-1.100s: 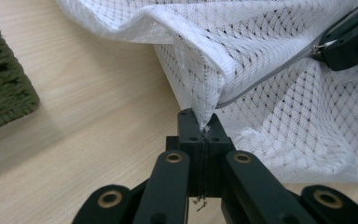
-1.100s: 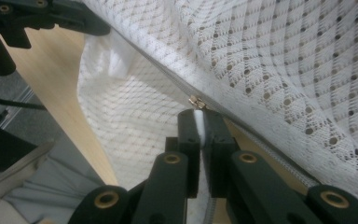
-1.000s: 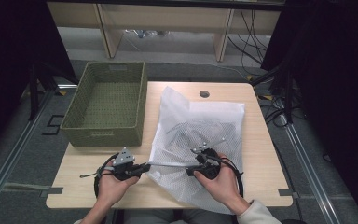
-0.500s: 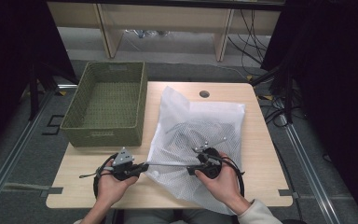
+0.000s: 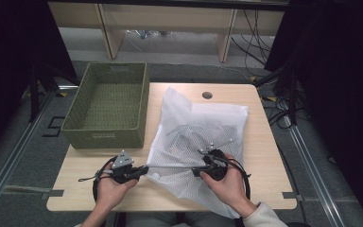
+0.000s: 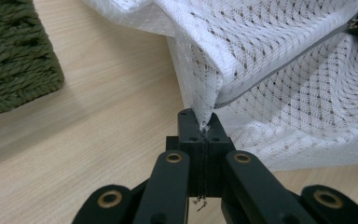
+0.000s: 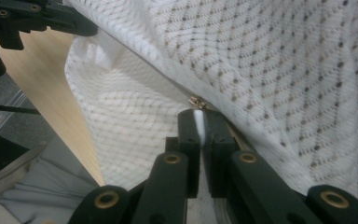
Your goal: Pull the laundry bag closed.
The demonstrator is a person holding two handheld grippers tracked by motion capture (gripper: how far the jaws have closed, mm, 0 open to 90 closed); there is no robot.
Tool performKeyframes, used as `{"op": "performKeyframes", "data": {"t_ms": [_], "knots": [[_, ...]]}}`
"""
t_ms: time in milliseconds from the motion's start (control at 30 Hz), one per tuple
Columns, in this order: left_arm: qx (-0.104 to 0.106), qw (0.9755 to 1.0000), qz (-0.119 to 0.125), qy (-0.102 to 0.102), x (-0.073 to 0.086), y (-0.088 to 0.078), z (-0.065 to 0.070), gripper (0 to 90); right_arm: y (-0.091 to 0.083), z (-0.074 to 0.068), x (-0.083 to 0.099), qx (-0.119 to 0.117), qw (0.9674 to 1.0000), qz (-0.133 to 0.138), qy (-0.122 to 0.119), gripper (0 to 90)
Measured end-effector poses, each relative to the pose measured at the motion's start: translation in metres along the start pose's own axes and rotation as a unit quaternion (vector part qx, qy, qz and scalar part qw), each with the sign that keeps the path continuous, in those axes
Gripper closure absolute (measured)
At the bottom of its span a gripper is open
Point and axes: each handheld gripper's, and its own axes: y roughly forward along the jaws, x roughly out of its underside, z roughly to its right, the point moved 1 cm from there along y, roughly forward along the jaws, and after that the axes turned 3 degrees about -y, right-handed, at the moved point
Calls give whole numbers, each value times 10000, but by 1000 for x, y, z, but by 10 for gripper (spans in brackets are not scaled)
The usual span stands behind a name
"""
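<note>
Mesh laundry bag (image 5: 196, 137) lies flat on the table (image 5: 264, 179), right of centre, its near edge at the table's near side. Green woven basket (image 5: 108, 104) sits far-left, just beside the bag.

Left gripper (image 5: 142, 170) is clamped on the bag's near-left corner; in the left gripper view the jaws are pinched together on a fold of mesh (image 6: 204, 122) right where the zipper line (image 6: 279, 65) ends. Right gripper (image 5: 199, 169) is closed on a small brass piece, likely the zipper pull (image 7: 196, 102), with a white strip caught between the jaws; exact grip on the pull is hard to confirm.

Key relation: the zipper runs left-right along the bag's near edge, stretched taut as a straight line between the two grippers. The left gripper anchors the end and the right sits on the slider further right. Judgement: the slider travels along that axis, so any pull has to stay in line with the zipper while the left holds tension.

Pose: both forearms enter from the near edge, hands low on the table, grippers pointing inward toward each other, roughly level.
</note>
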Motion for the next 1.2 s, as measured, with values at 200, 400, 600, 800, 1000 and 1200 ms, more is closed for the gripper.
{"op": "performKeyframes", "data": {"t_ms": [200, 400, 600, 800, 1000, 1200], "knots": [[-19, 10000, -8, -15, 2, -1, -3, 893, -1, 0, 2, 1, 10000, 0, 15, 880], [-46, 9998, 34, -164, 5, 1, -3, 893, -4, 3, 3, 48, 10000, -9, 86, 880], [-111, 9999, -23, -58, 6, 1, -6, 893, -7, 3, 8, 28, 10000, 30, 78, 880], [-108, 9999, -4, -129, 6, 2, -5, 893, -8, 5, 11, 81, 9998, 137, 108, 880], [-112, 9996, 38, -253, 7, 2, -5, 893, -9, 7, 12, 115, 9998, 110, 71, 880], [-143, 9995, 38, -282, 7, 2, -5, 893, -12, 7, 16, 129, 9998, 123, 120, 880]]}}
